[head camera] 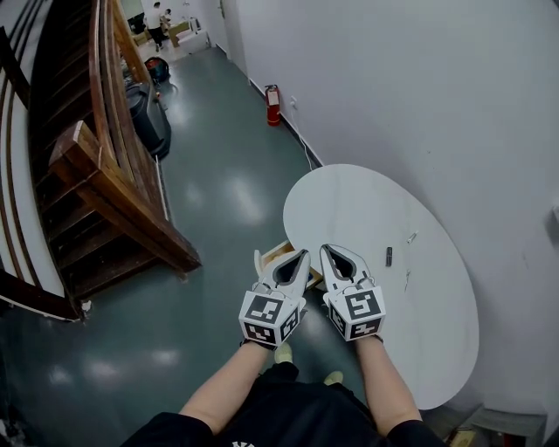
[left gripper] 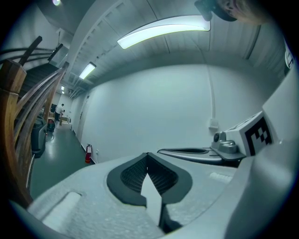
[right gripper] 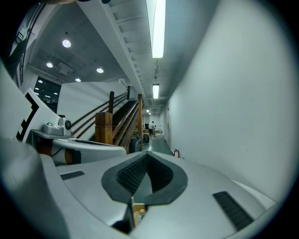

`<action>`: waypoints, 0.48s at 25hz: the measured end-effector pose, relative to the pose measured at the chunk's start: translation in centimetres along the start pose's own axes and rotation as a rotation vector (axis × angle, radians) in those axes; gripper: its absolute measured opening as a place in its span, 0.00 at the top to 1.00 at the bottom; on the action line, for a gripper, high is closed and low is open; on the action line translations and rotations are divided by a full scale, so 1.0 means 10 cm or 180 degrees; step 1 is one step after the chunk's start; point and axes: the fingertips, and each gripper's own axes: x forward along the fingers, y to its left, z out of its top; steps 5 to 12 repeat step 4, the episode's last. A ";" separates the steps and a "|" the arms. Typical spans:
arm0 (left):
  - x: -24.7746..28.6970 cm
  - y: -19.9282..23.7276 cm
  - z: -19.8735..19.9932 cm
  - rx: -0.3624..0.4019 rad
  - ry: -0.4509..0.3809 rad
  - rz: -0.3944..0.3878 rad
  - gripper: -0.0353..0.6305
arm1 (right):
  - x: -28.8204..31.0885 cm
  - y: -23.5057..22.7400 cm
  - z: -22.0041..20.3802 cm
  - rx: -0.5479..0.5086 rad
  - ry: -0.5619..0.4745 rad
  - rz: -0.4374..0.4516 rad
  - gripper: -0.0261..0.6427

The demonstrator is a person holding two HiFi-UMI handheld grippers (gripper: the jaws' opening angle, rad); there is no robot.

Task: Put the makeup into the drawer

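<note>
A small dark makeup stick (head camera: 389, 256) lies on the round white table (head camera: 437, 323), with two tiny pale items (head camera: 410, 237) beside it. A light wooden drawer unit (head camera: 272, 257) pokes out below the table's left edge. My left gripper (head camera: 303, 256) and right gripper (head camera: 325, 250) are held side by side over that edge, a short way left of the makeup. In the left gripper view the left gripper (left gripper: 147, 154) has its jaws closed tip to tip with nothing between them. The right gripper (right gripper: 147, 153) is also shut and empty.
A white wall (head camera: 419, 96) runs close behind the table. A wooden staircase (head camera: 96, 183) rises on the left across the green floor (head camera: 218, 192). A red fire extinguisher (head camera: 272, 105) stands by the wall. People stand far down the corridor (head camera: 157, 22).
</note>
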 end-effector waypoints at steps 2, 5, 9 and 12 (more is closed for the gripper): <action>-0.01 -0.03 0.03 0.0006 -0.0012 -0.0012 0.93 | -0.04 -0.01 0.03 -0.0014 -0.0003 -0.0013 0.94; -0.02 -0.07 0.05 0.0005 -0.0018 -0.0021 0.93 | -0.08 -0.01 0.05 -0.0026 -0.0004 -0.0021 0.94; -0.02 -0.07 0.05 0.0005 -0.0018 -0.0021 0.93 | -0.08 -0.01 0.05 -0.0026 -0.0004 -0.0021 0.94; -0.02 -0.07 0.05 0.0005 -0.0018 -0.0021 0.93 | -0.08 -0.01 0.05 -0.0026 -0.0004 -0.0021 0.94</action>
